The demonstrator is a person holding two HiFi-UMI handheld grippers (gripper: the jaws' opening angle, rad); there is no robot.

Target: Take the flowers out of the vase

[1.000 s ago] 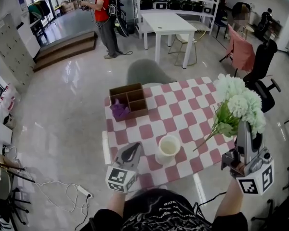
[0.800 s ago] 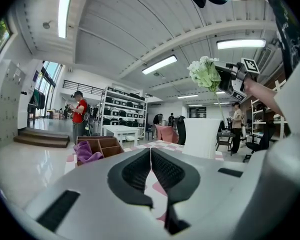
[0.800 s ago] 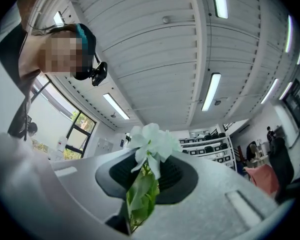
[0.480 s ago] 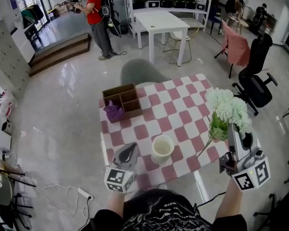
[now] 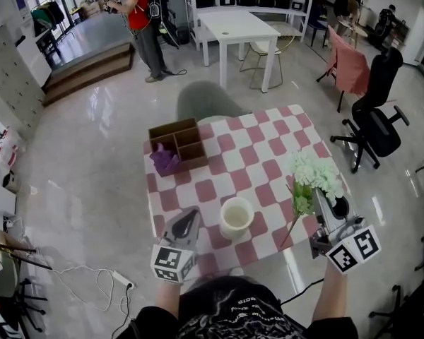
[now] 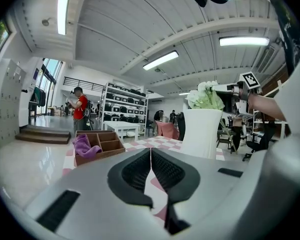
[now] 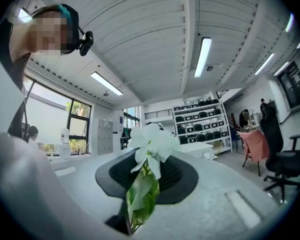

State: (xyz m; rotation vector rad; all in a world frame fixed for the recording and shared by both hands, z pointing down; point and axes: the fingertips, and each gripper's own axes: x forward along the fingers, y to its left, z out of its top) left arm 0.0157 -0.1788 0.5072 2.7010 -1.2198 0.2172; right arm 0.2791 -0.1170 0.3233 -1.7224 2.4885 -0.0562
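A bunch of white flowers [image 5: 315, 171] with green leaves is out of the vase, over the table's right edge. My right gripper [image 5: 319, 205] is shut on its stems, and one thin stem [image 5: 290, 229] trails down to the left. In the right gripper view, blossom and leaves [image 7: 146, 183] sit clamped between the pads. The empty white vase [image 5: 237, 217] stands upright near the table's front edge. My left gripper [image 5: 191, 217] hovers just left of it, shut with nothing in it; its view shows the vase [image 6: 202, 132] ahead to the right.
A wooden divided box [image 5: 177, 141] with a purple cloth [image 5: 161, 161] sits at the far left of the checkered table [image 5: 254, 161]. Office chairs [image 5: 373, 122] stand to the right, a white table [image 5: 242, 28] behind. A person in red [image 5: 141, 20] stands far back.
My right gripper has sunk with the flowers, from high beside the table down to its right edge. The left gripper and the vase have stayed put.
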